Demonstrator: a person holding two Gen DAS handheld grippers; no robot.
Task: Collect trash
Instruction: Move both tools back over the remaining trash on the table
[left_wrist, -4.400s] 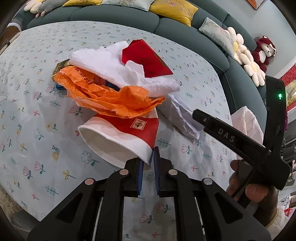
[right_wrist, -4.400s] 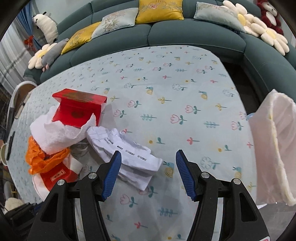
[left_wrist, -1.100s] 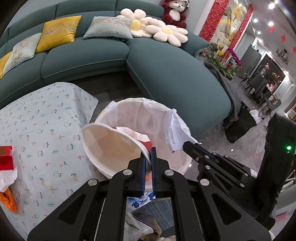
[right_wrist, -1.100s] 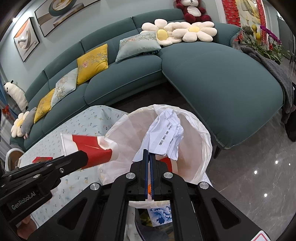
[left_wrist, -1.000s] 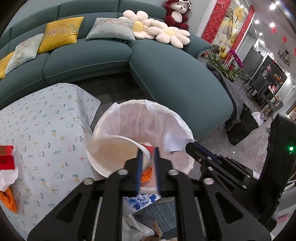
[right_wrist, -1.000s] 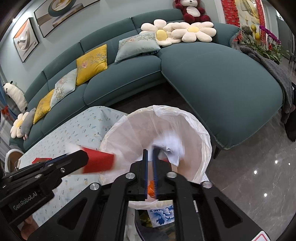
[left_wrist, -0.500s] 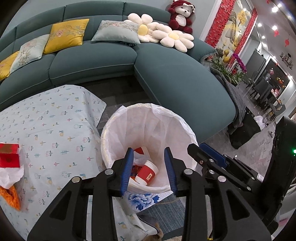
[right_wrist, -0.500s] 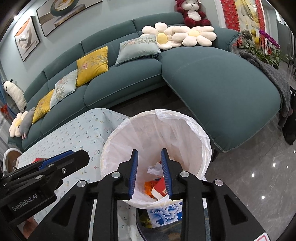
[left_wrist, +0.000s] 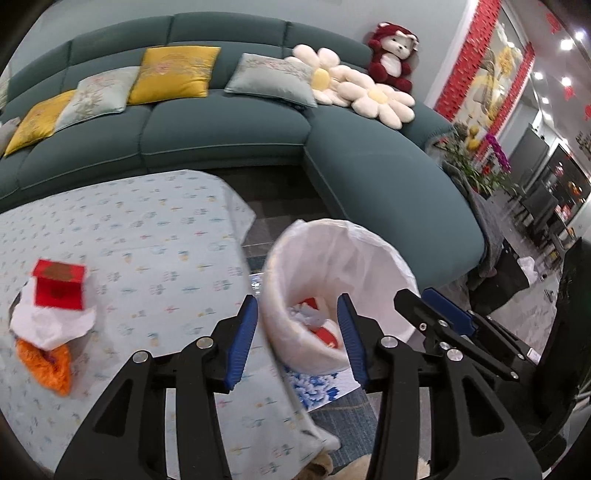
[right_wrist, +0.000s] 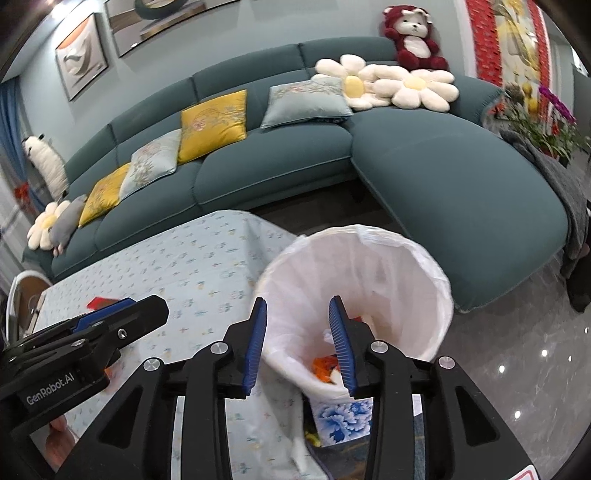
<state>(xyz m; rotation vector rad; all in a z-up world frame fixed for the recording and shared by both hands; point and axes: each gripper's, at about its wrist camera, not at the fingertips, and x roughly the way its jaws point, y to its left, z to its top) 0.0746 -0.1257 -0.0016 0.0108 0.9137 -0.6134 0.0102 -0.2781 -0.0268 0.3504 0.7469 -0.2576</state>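
Both tools, the left tool and right tool, have just been opening and stand parted with nothing gripped, above the lined bin. Dropped trash lies inside it. At nine o'clock, the leftover pile sits on the counter.

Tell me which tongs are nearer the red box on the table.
Left. The left tongs hang between the red box and the bin; the right tongs are on their far side, over the bin.
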